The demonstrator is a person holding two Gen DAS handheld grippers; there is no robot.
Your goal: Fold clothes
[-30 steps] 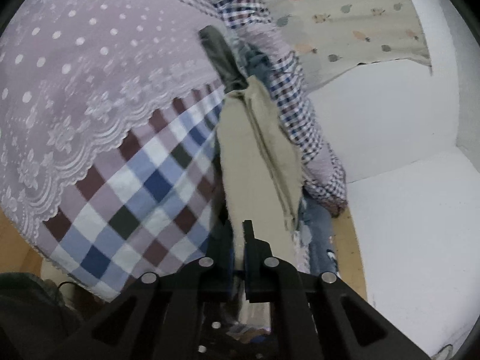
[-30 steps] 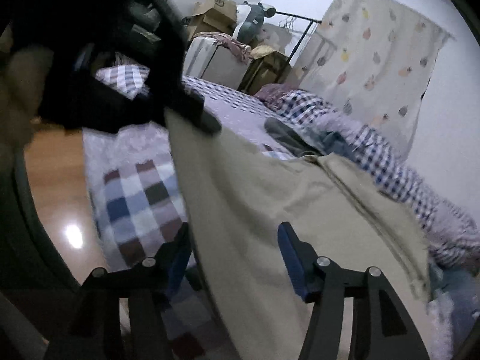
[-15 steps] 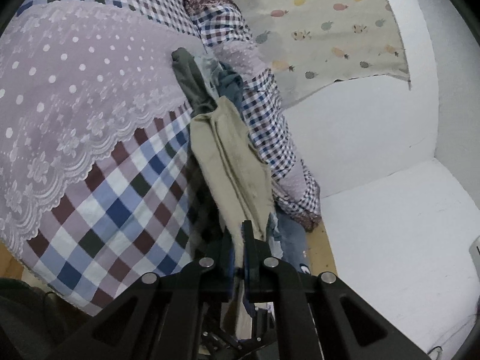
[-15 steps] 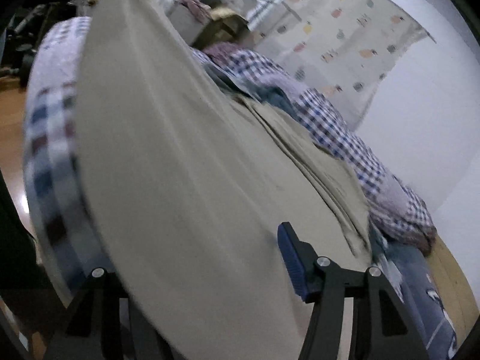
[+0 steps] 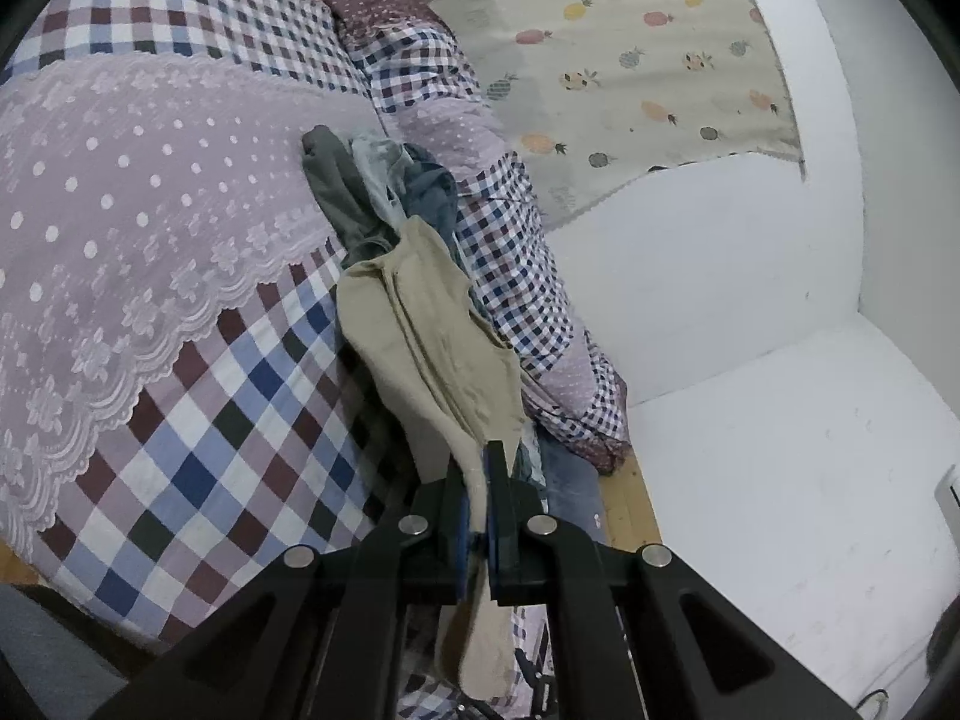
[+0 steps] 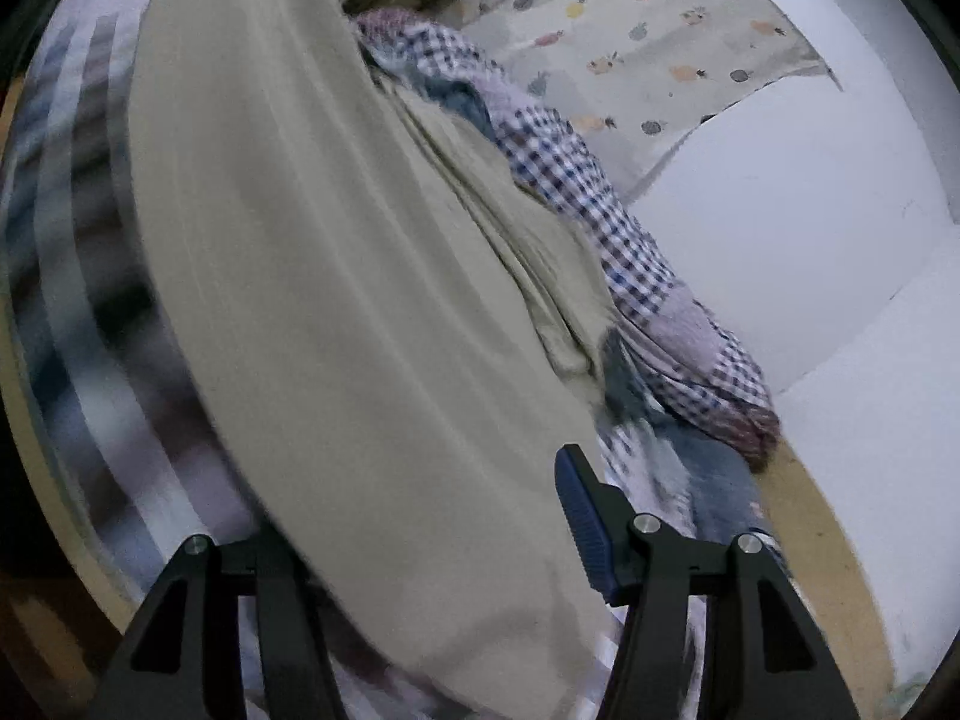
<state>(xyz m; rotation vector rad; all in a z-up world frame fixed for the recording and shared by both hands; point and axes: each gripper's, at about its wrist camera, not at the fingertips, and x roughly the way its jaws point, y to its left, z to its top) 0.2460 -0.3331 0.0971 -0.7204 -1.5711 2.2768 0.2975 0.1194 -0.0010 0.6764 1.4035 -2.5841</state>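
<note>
The left gripper [image 5: 478, 498] is clamped on a narrow edge of the beige garment [image 5: 432, 336], its two blue-padded jaws pressed together with only a thin strip of cloth between them; the rest of the garment trails away from it across the near right side of the bed [image 5: 198, 396], with its far end lying against a small heap of grey and blue clothes [image 5: 372, 192]. In the right wrist view the right gripper [image 6: 420, 516] stands with its jaws spread wide and the same beige garment [image 6: 336, 276] sweeps between them, covering the left finger, so it grips nothing. The main risk seems to be the slim pinch on the left: a sharp pull could slide the hem out, and the cloth would drop to the wooden floor [image 5: 624, 480] beside the bed. The far end could also drag the heap along, since the two touch. The right view is blurred, so a closing there could catch a doubled layer or miss the edge entirely. By count: two grippers, one beige garment in hand, one heap in which about three pieces can be told apart, one bed, one rumpled checked quilt [image 5: 516, 264] along its right side, and one fruit-print curtain [image 5: 636, 66] at the far wall.
</note>
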